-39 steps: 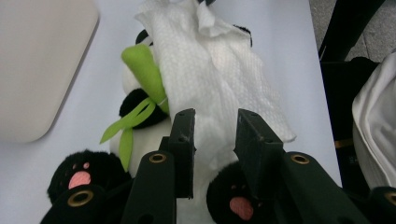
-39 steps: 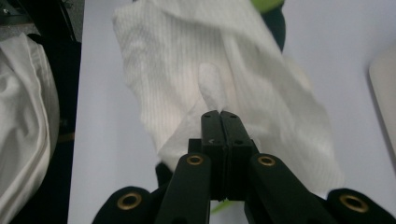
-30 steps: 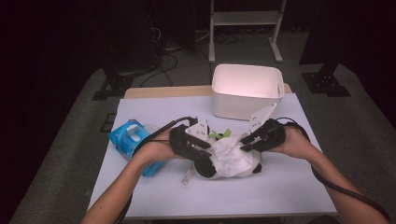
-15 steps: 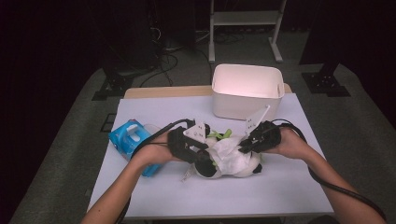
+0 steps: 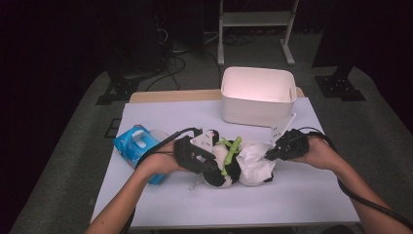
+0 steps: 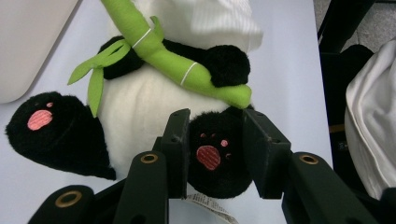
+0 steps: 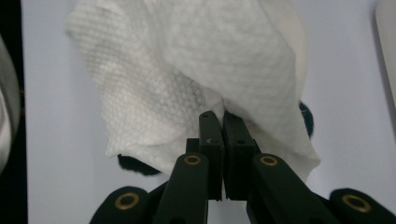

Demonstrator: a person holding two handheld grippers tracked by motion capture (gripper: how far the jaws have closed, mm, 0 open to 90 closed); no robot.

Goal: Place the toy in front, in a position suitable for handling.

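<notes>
At table centre, six o'clock of the white bin [image 5: 258, 95], the soft, light plush panda [image 5: 229, 168] squashes easily: left gripper [image 6: 215, 144] pinches its black foot [image 6: 212, 156], right gripper [image 7: 219, 126], jaws just closing, nips the limp wipe [image 7: 196, 70] draped over it.

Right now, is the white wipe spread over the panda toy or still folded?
Spread. The white wipe drapes loosely over the panda toy, and the right gripper has just closed, pinching its edge.
</notes>
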